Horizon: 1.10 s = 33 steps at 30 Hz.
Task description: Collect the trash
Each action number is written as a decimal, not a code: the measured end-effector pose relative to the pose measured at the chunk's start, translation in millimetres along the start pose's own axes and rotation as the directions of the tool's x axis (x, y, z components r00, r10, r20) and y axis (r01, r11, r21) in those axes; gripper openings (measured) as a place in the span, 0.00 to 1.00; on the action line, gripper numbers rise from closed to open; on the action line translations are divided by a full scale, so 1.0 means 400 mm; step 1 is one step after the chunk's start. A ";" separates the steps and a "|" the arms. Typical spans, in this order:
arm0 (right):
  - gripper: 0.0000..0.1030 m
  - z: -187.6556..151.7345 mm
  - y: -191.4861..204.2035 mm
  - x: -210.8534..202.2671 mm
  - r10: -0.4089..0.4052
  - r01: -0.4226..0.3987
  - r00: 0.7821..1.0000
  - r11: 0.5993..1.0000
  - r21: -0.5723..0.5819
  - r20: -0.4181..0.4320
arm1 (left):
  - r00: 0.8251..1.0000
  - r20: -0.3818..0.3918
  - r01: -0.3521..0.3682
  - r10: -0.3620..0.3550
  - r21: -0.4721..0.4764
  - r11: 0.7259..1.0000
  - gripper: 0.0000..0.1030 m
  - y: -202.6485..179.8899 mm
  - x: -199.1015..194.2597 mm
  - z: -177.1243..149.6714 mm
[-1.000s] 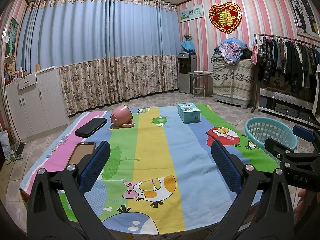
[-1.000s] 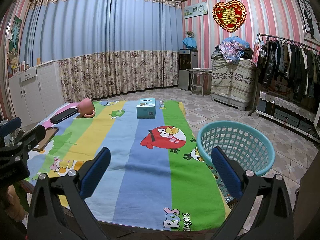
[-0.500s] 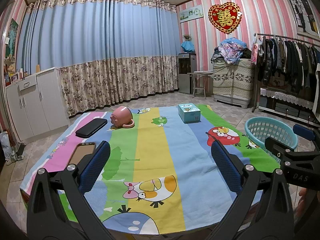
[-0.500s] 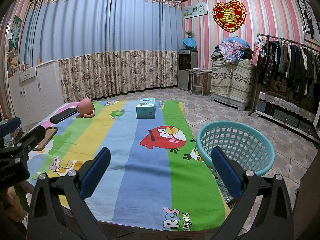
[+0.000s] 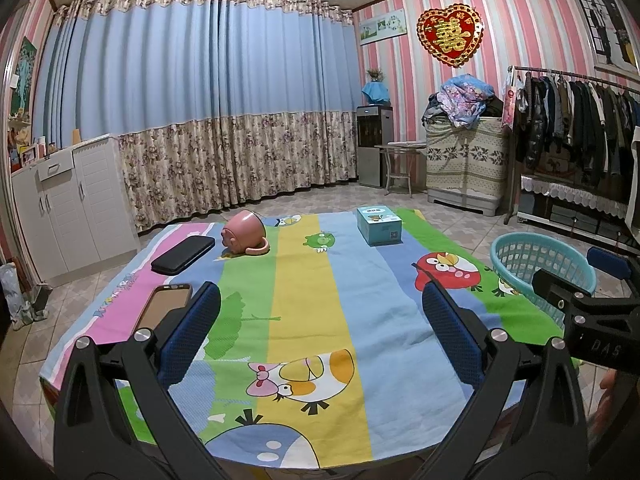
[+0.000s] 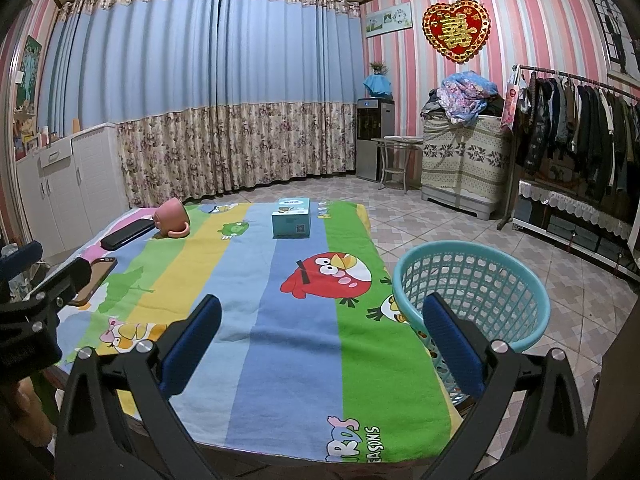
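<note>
Poised at table edge, left gripper [image 5: 320, 332] and right gripper [image 6: 322, 334] agape, empty; box [image 5: 378, 225] likely first, then basket [image 6: 472, 288].

Left gripper [image 5: 320, 336]: jaws spread wide, nothing between them. Blue pads [image 5: 188, 338] face each other across lower centre of the left wrist frame; black finger arms run down to bottom edge, silver pivot screws visible on each. Gripper level, pointing forward.

Right gripper [image 6: 320, 338]: jaws likewise wide apart, empty. Blue pads [image 6: 452, 344] in lower centre of the right wrist frame, same symmetric pose.

Cross-views: right gripper body seen side-on at right edge of the left wrist frame; left gripper at left edge of the right wrist frame. Both held side by side, apart.

Part of a hand [image 5: 606, 404] visible lower right of the left wrist frame, under the right gripper; grip detail not resolvable.
</note>
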State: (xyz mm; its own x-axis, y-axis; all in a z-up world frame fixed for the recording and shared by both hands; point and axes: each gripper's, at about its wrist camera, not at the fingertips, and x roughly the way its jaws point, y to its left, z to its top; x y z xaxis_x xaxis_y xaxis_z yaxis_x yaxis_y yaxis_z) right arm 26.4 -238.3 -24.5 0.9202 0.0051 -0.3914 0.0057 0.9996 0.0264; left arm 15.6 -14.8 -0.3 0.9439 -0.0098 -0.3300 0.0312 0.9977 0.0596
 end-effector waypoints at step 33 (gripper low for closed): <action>0.96 0.000 -0.006 -0.001 -0.003 0.003 1.000 1.000 0.005 -0.001 | 1.000 0.009 0.001 -0.001 0.005 1.000 0.95 0.006 -0.004 -0.003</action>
State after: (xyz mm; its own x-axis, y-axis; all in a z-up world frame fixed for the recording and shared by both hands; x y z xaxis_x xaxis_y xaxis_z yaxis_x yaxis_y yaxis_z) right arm 26.1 -240.5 -24.5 0.9199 0.0020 -0.3921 0.0105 0.9995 0.0298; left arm 13.8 -12.5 -0.9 0.9468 -0.0117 -0.3215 0.0341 0.9974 0.0640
